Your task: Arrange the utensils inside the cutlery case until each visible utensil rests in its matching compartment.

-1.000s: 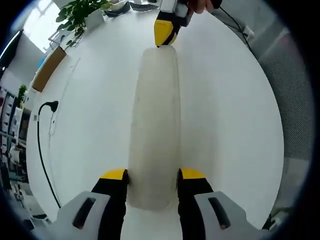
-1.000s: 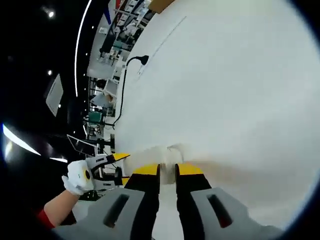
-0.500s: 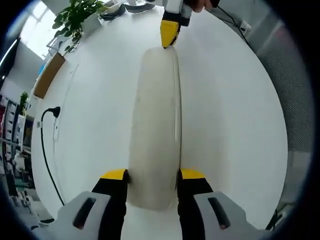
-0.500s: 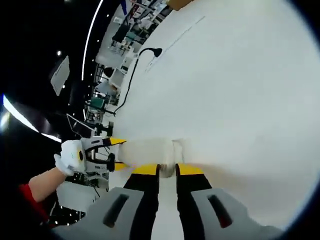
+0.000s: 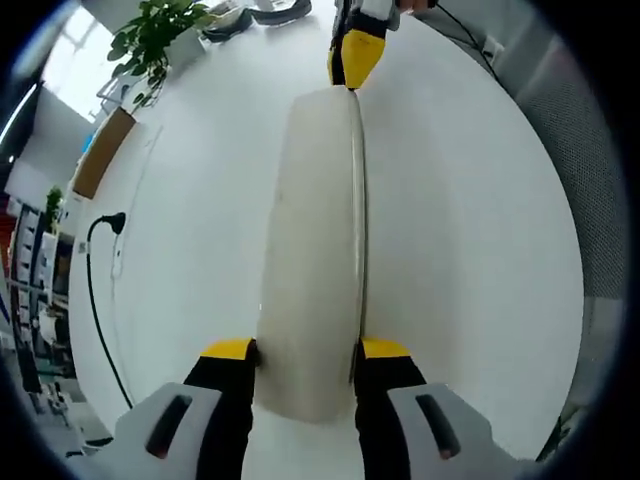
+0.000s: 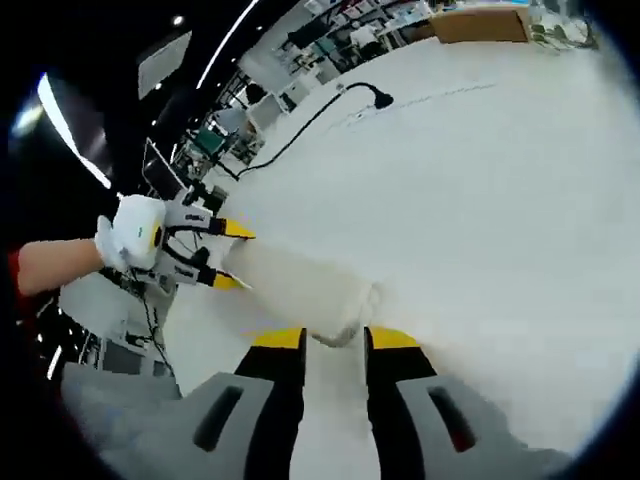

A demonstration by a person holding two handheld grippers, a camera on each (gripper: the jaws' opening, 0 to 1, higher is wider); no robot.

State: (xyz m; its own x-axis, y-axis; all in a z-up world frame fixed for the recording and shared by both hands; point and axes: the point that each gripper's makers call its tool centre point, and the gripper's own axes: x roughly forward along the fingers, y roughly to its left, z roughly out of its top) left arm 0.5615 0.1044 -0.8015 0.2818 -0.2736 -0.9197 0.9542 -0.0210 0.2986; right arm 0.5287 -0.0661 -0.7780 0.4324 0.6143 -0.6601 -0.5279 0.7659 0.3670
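Cutlery case [image 5: 312, 250]: long, frosted, translucent, closed. It is held between both tongs and looks lifted or tipped off the white counter [image 5: 470, 220], though I can't tell if an edge rests on it. Near end sits clamped between the left tongs [image 5: 305, 350], jaws pressing its two long sides. Far end is gripped by the right tongs [image 5: 352, 62], straight ahead of the left ones. In the right gripper view the case [image 6: 300, 285] runs from the right tongs [image 6: 335, 340] away to the left tongs [image 6: 215, 255], which a gloved hand [image 6: 130, 232] is holding. The right jaws close on the case's end; a seam or lid edge runs along the case's length. Likely reason for the two-end hold: steadying a long light box, probably to turn or open it before sorting. No utensils can be made out through the frosted wall. No brand, label or writing readable. A black cable [image 5: 95, 300] lies well left of the left tongs; a potted plant [image 5: 150, 35] stands far ahead-left.
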